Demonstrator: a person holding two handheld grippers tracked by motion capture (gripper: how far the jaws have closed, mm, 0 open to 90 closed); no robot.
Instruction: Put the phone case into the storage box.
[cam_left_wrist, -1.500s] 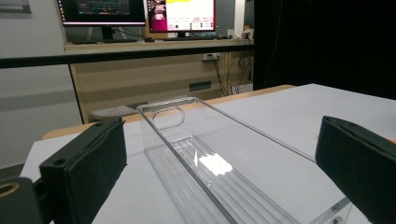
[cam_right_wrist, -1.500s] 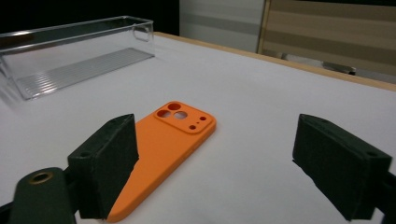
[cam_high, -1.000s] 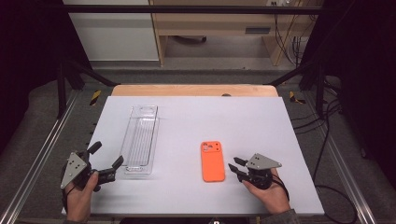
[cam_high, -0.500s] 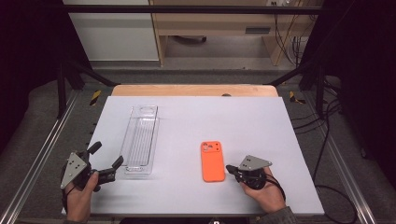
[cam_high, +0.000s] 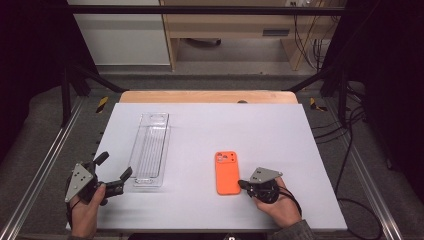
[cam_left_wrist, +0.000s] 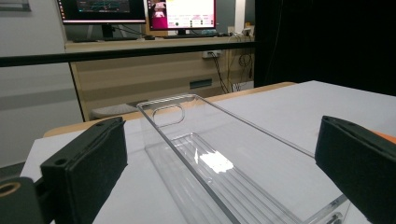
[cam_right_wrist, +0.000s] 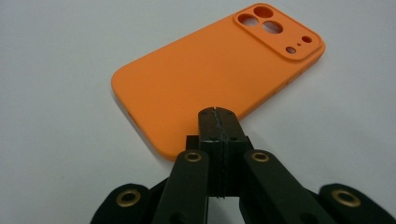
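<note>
An orange phone case (cam_high: 227, 172) lies flat, camera cut-outs up, on the white table (cam_high: 260, 130). My right gripper (cam_high: 243, 184) rests at its near right edge; in the right gripper view the jaws (cam_right_wrist: 218, 114) are shut tight together with nothing between them, their tip just at the case (cam_right_wrist: 210, 74). A clear plastic tray (cam_high: 150, 150) lies lengthwise at the left. My left gripper (cam_high: 115, 166) stands open just before the tray's near end, and in the left gripper view the tray (cam_left_wrist: 210, 140) runs away between the wide-apart jaws (cam_left_wrist: 219, 172).
A wooden strip (cam_high: 207, 96) borders the table's far edge, with metal rails (cam_high: 47, 165) along both sides. Beyond stand a desk with monitors (cam_left_wrist: 140, 9) and cables on the floor at right (cam_high: 345, 130).
The right gripper's jaws have closed from slightly apart to fully shut, and it edged a little toward the phone case. The left gripper, tray and case stayed put.
</note>
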